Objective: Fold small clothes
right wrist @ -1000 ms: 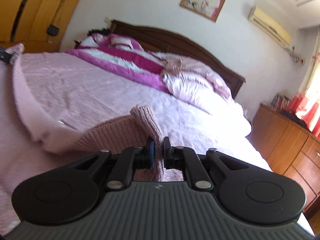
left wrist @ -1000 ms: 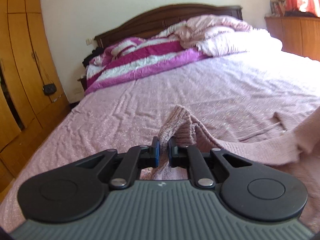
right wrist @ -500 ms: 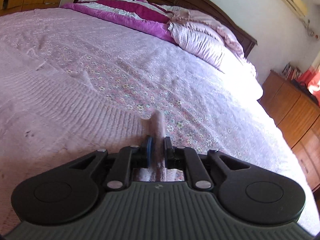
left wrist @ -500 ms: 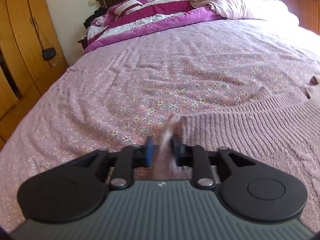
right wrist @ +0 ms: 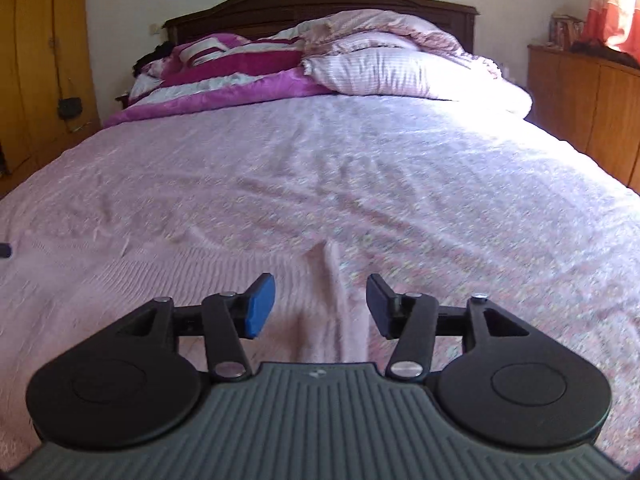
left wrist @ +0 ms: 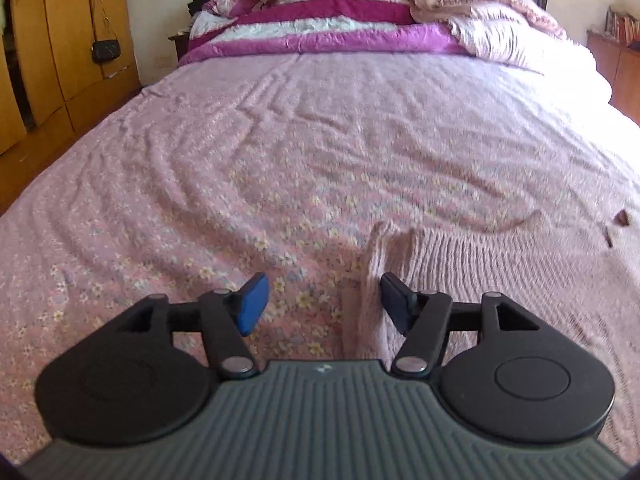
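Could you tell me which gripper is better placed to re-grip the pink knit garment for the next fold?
Probably the left gripper: the knit garment has a raised ridge beside its right finger, jaws opening.

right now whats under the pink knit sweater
The pink knit sweater lies spread flat on the floral bedsheet, which shows all around its edge. Whatever sits directly beneath the knit is covered.

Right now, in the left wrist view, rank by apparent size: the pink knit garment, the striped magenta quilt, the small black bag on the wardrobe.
1. Striped magenta quilt and pink knit garment: similar; the garment's nearness makes ranking unsure.
2. Small black bag, clearly smallest.
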Demonstrator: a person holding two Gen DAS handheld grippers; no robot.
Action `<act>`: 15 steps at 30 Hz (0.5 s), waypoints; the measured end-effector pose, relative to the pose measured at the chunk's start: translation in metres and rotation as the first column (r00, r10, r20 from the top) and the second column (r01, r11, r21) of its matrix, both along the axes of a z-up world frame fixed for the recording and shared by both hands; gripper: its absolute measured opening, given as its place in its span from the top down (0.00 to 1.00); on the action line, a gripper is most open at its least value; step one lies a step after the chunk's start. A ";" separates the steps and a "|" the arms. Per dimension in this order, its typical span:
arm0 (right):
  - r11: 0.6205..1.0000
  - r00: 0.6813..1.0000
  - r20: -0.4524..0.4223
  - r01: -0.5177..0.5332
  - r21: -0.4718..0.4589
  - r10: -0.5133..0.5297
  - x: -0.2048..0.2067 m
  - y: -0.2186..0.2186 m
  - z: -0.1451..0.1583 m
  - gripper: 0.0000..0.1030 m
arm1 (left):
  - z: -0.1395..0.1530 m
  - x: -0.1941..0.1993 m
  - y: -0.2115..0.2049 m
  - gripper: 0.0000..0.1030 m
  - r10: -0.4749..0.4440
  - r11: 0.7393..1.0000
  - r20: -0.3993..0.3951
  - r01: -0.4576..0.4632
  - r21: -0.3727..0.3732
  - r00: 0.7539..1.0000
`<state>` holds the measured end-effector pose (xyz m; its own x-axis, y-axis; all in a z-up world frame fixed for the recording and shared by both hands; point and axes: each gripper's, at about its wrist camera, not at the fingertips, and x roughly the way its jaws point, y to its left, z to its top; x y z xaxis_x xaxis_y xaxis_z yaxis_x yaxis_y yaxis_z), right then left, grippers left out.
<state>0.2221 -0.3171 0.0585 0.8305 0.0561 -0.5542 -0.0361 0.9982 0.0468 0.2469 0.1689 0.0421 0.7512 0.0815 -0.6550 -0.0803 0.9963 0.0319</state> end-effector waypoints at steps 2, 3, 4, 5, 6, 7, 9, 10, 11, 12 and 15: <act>1.000 1.000 -0.022 -0.010 -0.027 0.009 -0.003 0.007 -0.011 0.42 | -0.006 0.001 -0.002 0.35 0.009 1.000 -0.002 -0.009 0.012 1.000; 0.999 0.999 -0.037 -0.003 -0.036 0.002 -0.002 0.008 -0.018 0.42 | -0.007 0.001 -0.003 0.30 0.019 1.000 0.004 -0.019 0.020 1.000; 0.999 0.998 -0.056 0.011 -0.035 -0.013 0.001 0.007 -0.026 0.42 | -0.010 0.000 -0.003 0.28 0.027 0.999 0.010 -0.028 0.030 1.000; 0.999 0.997 -0.068 0.027 -0.021 -0.028 0.003 0.003 -0.035 0.40 | -0.011 -0.001 -0.003 0.26 0.030 0.999 0.015 -0.031 0.036 0.999; 0.999 0.997 -0.066 0.046 0.004 -0.046 0.003 -0.001 -0.042 0.35 | -0.012 -0.002 -0.002 0.26 0.030 0.999 0.018 -0.031 0.034 0.999; 0.997 0.996 -0.060 0.064 0.031 -0.062 0.003 -0.006 -0.047 0.30 | -0.012 -0.003 -0.001 0.26 0.032 0.999 0.018 -0.032 0.028 0.999; 0.992 0.994 -0.070 0.092 0.091 -0.086 0.004 -0.016 -0.049 0.28 | -0.011 -0.004 0.001 0.26 0.036 0.999 0.014 -0.037 0.018 0.999; 0.989 0.993 -0.074 0.098 0.113 -0.090 0.005 -0.019 -0.049 0.28 | -0.009 -0.005 0.001 0.26 0.039 0.999 0.011 -0.039 0.015 0.999; 0.988 0.993 -0.075 0.098 0.120 -0.090 0.005 -0.020 -0.049 0.27 | -0.007 -0.007 0.002 0.27 0.040 0.999 0.007 -0.040 0.011 0.999; 0.988 0.993 -0.074 0.098 0.118 -0.090 0.004 -0.020 -0.049 0.27 | -0.005 -0.009 0.001 0.28 0.038 0.999 0.003 -0.038 0.007 0.999; 0.989 0.993 -0.068 0.103 0.110 -0.096 0.000 -0.017 -0.044 0.24 | 0.002 -0.022 0.000 0.28 0.026 1.000 -0.011 -0.026 0.001 1.000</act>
<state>0.2224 -0.3341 0.0148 0.7990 0.0406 -0.6000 0.0693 0.9849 0.1589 0.2254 0.1690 0.0437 0.7419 0.1016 -0.6628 -0.1058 0.9938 0.0339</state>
